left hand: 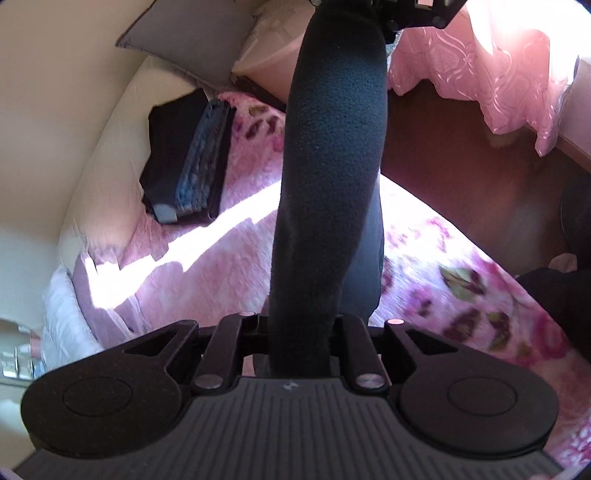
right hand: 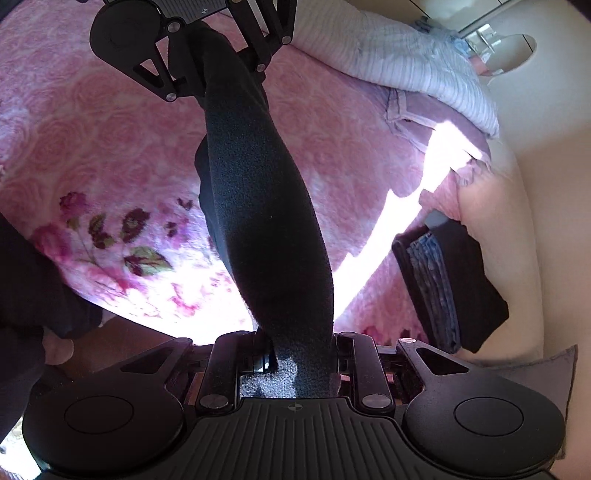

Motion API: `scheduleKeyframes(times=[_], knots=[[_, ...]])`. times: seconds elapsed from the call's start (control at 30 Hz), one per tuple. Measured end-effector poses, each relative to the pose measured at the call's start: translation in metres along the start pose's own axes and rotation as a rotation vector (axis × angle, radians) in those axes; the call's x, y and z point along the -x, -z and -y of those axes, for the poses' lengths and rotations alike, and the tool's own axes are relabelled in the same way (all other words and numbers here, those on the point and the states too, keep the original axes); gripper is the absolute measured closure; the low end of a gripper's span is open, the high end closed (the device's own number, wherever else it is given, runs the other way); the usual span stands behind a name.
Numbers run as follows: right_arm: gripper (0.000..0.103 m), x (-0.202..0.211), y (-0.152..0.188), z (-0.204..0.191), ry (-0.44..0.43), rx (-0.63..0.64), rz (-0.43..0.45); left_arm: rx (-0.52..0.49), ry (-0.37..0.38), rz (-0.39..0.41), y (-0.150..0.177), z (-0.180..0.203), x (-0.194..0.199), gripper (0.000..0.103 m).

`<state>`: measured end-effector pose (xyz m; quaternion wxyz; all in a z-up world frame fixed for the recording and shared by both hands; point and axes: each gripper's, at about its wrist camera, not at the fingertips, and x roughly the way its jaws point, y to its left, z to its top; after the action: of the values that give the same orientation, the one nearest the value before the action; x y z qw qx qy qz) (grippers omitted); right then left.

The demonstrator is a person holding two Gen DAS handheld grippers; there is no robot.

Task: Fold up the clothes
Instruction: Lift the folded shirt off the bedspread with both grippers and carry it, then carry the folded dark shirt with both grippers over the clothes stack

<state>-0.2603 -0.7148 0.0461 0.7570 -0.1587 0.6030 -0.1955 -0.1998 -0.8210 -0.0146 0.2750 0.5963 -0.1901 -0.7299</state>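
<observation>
A dark fleece garment (left hand: pixel 325 177) is stretched in the air between my two grippers, above a pink floral bed blanket (left hand: pixel 207 266). My left gripper (left hand: pixel 299 332) is shut on one end of it. My right gripper (right hand: pixel 299 343) is shut on the other end of the same garment (right hand: pixel 258 206). The right gripper's body shows at the top of the left wrist view (left hand: pixel 417 14). The left gripper shows at the top of the right wrist view (right hand: pixel 195 70). A stack of folded dark and blue clothes (left hand: pixel 188 158) lies on the bed by the wall; it also shows in the right wrist view (right hand: pixel 443 284).
A grey pillow (left hand: pixel 192 37) and a beige pillow (left hand: pixel 273 55) lie at the bed's head. A striped lilac pillow (right hand: pixel 406 59) lies at the other end. A cream wall (left hand: pixel 55 92) borders the bed. A brown floor (left hand: pixel 461 155) and pink curtain (left hand: pixel 498 66) are beside it.
</observation>
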Motion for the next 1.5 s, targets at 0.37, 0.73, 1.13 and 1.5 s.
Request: scheduleKeyframes(times=[0.37, 0.73, 1.13, 1.5], knots=[[0.082, 0.000, -0.007, 0.124, 0.095, -0.052, -0.030, -0.005, -0.059, 0.106, -0.048, -0.110, -0.037, 0.089], [0.082, -0.078, 0.031, 0.281, 0.055, -0.012, 0.045, 0.042, -0.091, 0.032, -0.130, -0.230, -0.154, 0.089], [0.082, -0.202, 0.067, 0.565, 0.240, 0.052, 0.251, 0.203, -0.331, -0.028, -0.233, -0.442, -0.314, 0.089], [0.069, -0.394, 0.133, 0.477, 0.238, 0.176, 0.201, 0.213, -0.207, -0.141, -0.201, -0.326, -0.502, 0.083]])
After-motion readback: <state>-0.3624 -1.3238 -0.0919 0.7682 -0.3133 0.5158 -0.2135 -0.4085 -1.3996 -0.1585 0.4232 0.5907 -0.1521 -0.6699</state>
